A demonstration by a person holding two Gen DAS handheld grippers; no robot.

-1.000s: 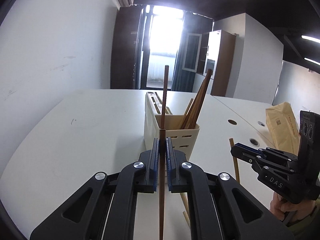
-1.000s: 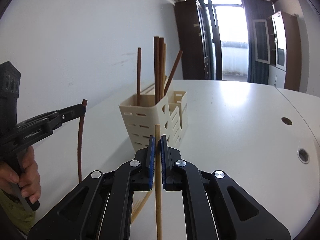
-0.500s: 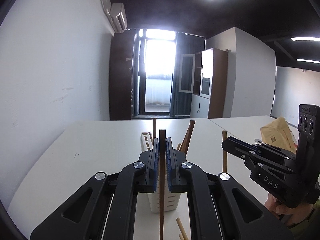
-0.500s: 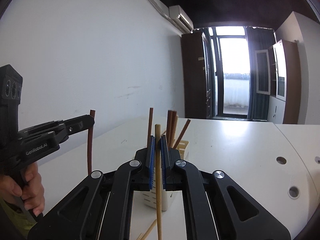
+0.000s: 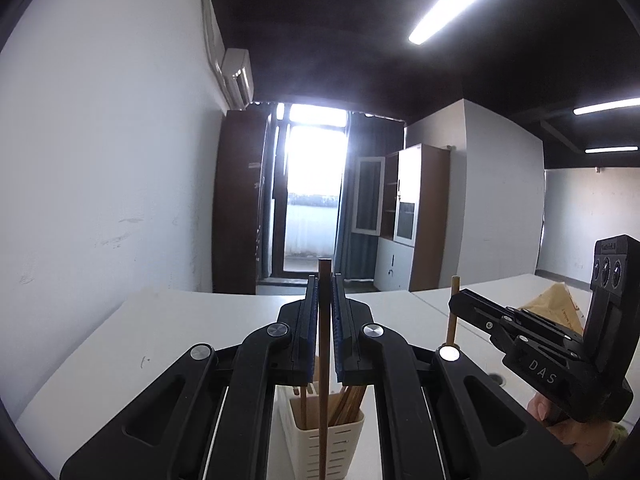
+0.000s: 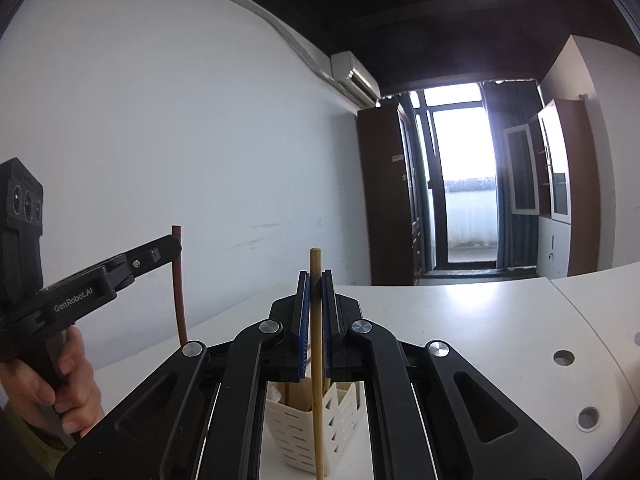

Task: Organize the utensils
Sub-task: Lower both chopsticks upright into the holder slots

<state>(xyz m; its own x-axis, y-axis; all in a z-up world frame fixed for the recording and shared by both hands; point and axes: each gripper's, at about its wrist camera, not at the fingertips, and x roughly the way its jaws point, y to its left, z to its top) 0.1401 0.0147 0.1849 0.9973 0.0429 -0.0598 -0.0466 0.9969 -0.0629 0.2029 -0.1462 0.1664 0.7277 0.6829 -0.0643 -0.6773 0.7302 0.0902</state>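
My left gripper point(image 5: 324, 280) is shut on a dark brown chopstick point(image 5: 323, 360), held upright above the cream slotted utensil holder point(image 5: 326, 440), which has several brown chopsticks standing in it. My right gripper point(image 6: 315, 276) is shut on a light bamboo chopstick point(image 6: 316, 360), held upright above the same holder point(image 6: 316, 432). The right gripper also shows at the right of the left wrist view point(image 5: 454, 300), and the left gripper at the left of the right wrist view point(image 6: 176, 246).
The holder stands on a white table point(image 5: 168, 336) next to a white wall. The table has round cable holes point(image 6: 563, 357) at the right. A brown paper bag point(image 5: 560, 304) lies at the far right.
Both grippers have risen with their chopsticks and tilted up, so the holder now sits low between the fingers in each view.
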